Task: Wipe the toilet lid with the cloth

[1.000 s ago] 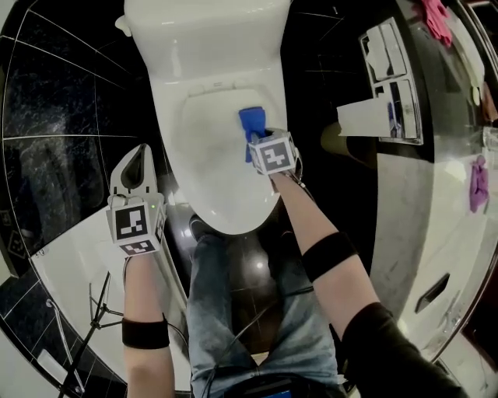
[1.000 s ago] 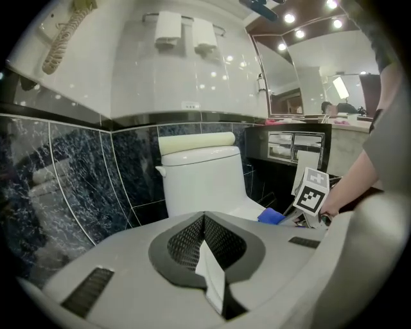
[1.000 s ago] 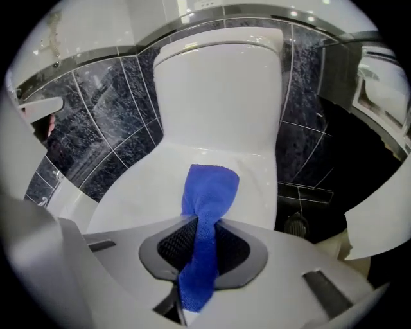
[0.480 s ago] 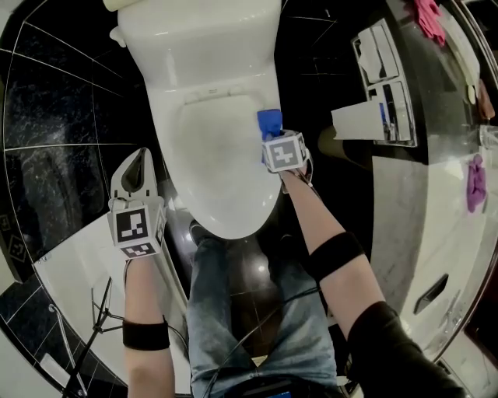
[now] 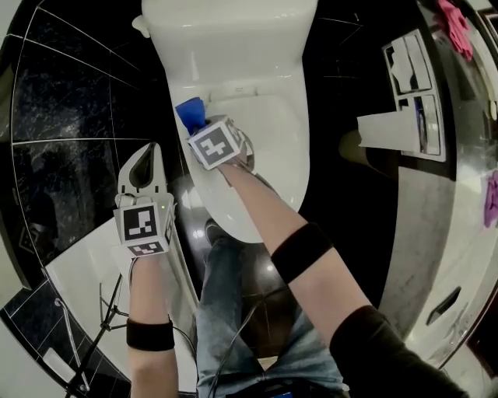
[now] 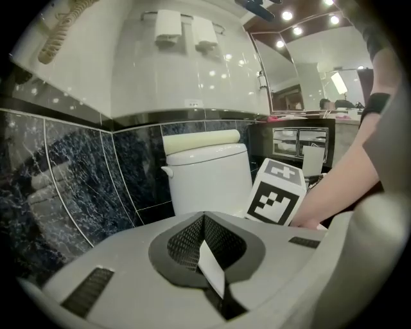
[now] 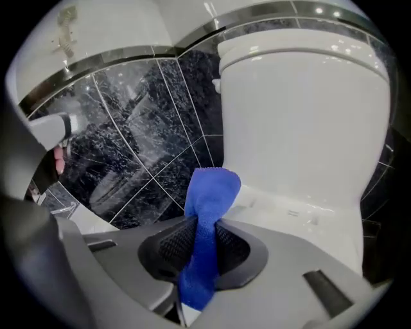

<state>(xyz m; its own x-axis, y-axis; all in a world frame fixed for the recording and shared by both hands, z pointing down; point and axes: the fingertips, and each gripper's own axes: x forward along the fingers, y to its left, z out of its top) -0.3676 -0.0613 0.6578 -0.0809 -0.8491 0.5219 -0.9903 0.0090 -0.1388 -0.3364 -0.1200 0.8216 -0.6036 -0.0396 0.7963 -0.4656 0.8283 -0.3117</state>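
Observation:
The white toilet lid point(image 5: 276, 159) lies closed below the tank point(image 5: 229, 39). My right gripper point(image 5: 198, 127) is over the lid's rear left edge, near the hinge, shut on a blue cloth point(image 5: 190, 113). In the right gripper view the cloth point(image 7: 209, 209) sticks up from between the jaws of that gripper point(image 7: 201, 247), with the tank point(image 7: 302, 115) just beyond it. My left gripper point(image 5: 145, 161) hangs to the left of the toilet, off the lid, shut with nothing held. The left gripper view shows its jaws closed together point(image 6: 204, 247) and the right gripper's marker cube point(image 6: 276, 193) ahead.
Black marbled wall tiles point(image 5: 70, 101) flank the toilet. A chrome paper holder point(image 5: 412, 78) with a hanging sheet point(image 5: 389, 128) is on the right wall, and a pink cloth point(image 5: 455, 23) lies on the counter above. The person's jeans-clad legs point(image 5: 233, 311) stand before the bowl.
The right gripper has swept the blue cloth from the lid's right side across to its rear left edge. The left gripper has stayed beside the toilet.

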